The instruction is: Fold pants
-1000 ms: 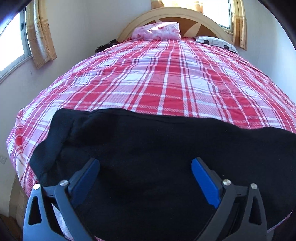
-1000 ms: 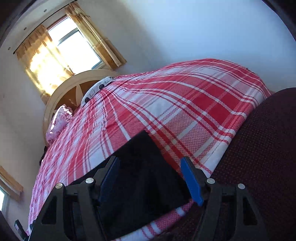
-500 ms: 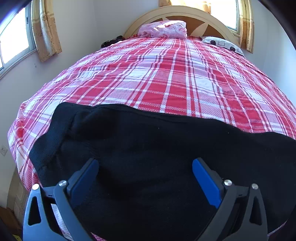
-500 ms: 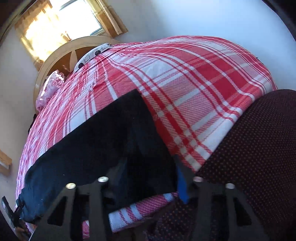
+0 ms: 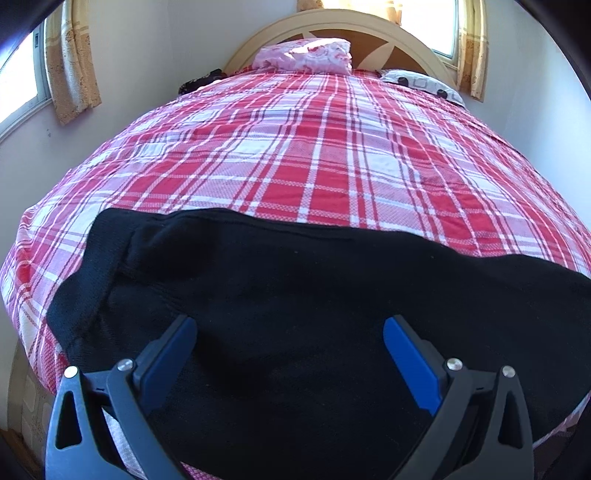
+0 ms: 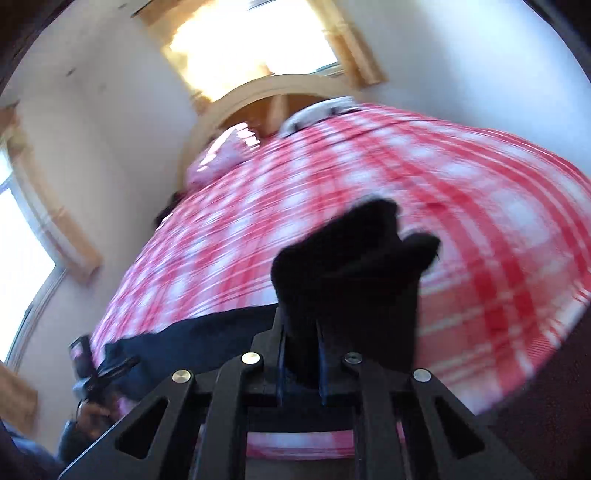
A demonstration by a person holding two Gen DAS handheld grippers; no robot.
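Right gripper [image 6: 301,363]: jaws closing, clamped on a bunched fold of the pants [image 5: 295,314], lifted off the bed.
Left gripper [image 5: 290,330]: blue pads wide apart, hovering over the flat cloth, gripping nothing.
Pants: black, soft knit, matte, spread across the near end of the bed.
Bedspread [image 5: 314,155]: red-and-white plaid weave.
Headboard [image 5: 369,33]: arched, cream.

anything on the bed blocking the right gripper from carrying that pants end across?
Nothing visible. The right gripper, jaws closing, pinches the black pants; the plaid bedspread ahead is bare. Pillows sit far off.
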